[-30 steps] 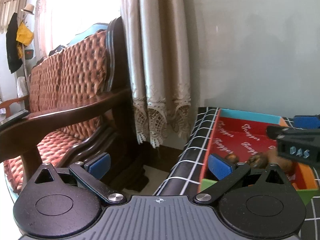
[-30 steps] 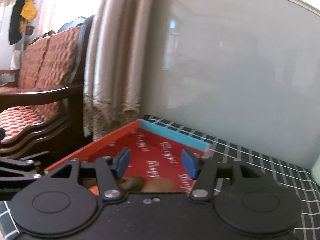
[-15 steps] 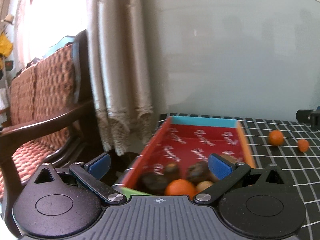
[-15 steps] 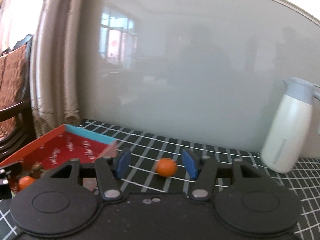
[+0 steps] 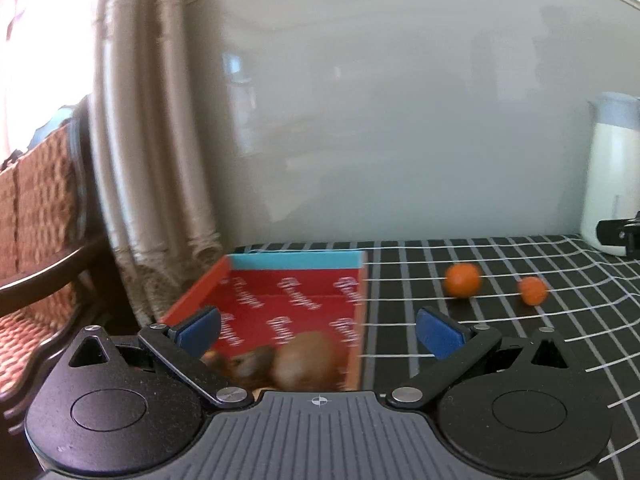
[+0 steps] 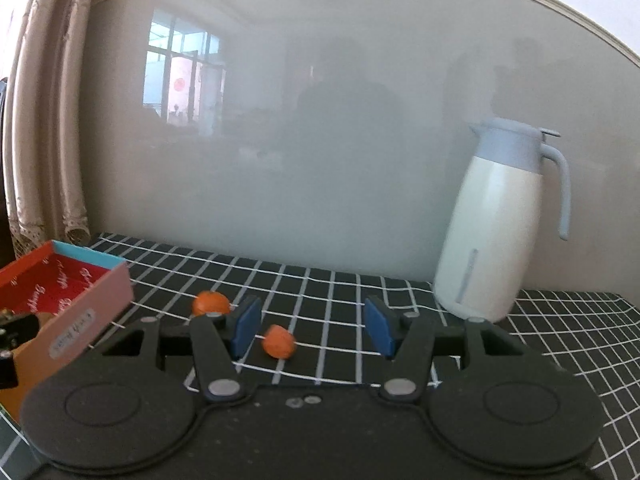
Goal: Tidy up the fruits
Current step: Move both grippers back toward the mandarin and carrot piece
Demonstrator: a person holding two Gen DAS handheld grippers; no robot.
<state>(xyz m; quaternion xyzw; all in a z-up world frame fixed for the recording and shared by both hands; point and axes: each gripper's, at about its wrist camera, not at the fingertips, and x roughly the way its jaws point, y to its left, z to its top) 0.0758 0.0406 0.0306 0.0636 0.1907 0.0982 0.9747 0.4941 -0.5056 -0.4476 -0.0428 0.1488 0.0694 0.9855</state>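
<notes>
Orange and round, two tangerines (image 6: 211,303) (image 6: 279,342) lie on the black checked tablecloth (image 6: 340,292) right of the red box (image 5: 296,300) holding brown fruit (image 5: 306,362), while the left gripper (image 5: 318,330) and right gripper (image 6: 312,326) both gape apart, clasping nothing.

On the checked cloth (image 6: 340,292) we find the tray (image 6: 86,312) at nine o'clock with fruit (image 5: 308,360) in its near end, two oranges (image 6: 211,303) (image 6: 279,342) just right of it, and the jug (image 6: 496,224) at two o'clock.
</notes>
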